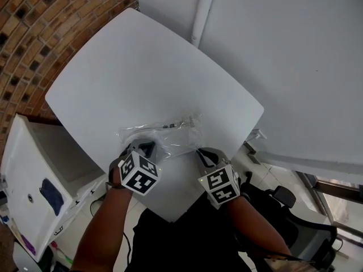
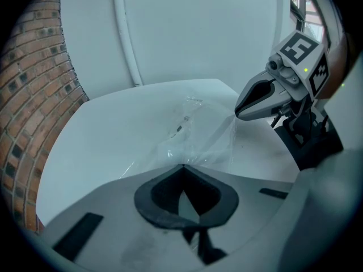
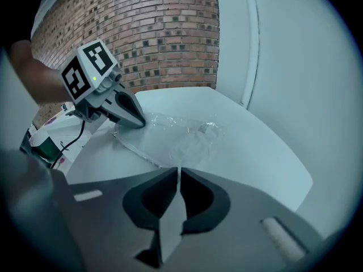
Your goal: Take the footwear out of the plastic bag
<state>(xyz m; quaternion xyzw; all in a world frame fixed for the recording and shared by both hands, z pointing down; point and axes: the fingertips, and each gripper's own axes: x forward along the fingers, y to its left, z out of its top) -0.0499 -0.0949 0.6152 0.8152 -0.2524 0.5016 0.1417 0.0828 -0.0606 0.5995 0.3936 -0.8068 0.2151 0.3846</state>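
Note:
A clear plastic bag lies flat and crinkled on the white table, close to its near corner. A few small dark marks show at the bag's far edge; I cannot make out any footwear inside. My left gripper is at the bag's near left corner, and in the right gripper view its closed tips pinch the film. In its own view the left gripper has its jaws together at the bag's edge. My right gripper holds the near right edge, its jaws closed on the thin film.
A brick wall stands behind the table on the left, and a white wall with a vertical pipe behind it. A white cabinet sits low at the left. A dark chair is at the lower right.

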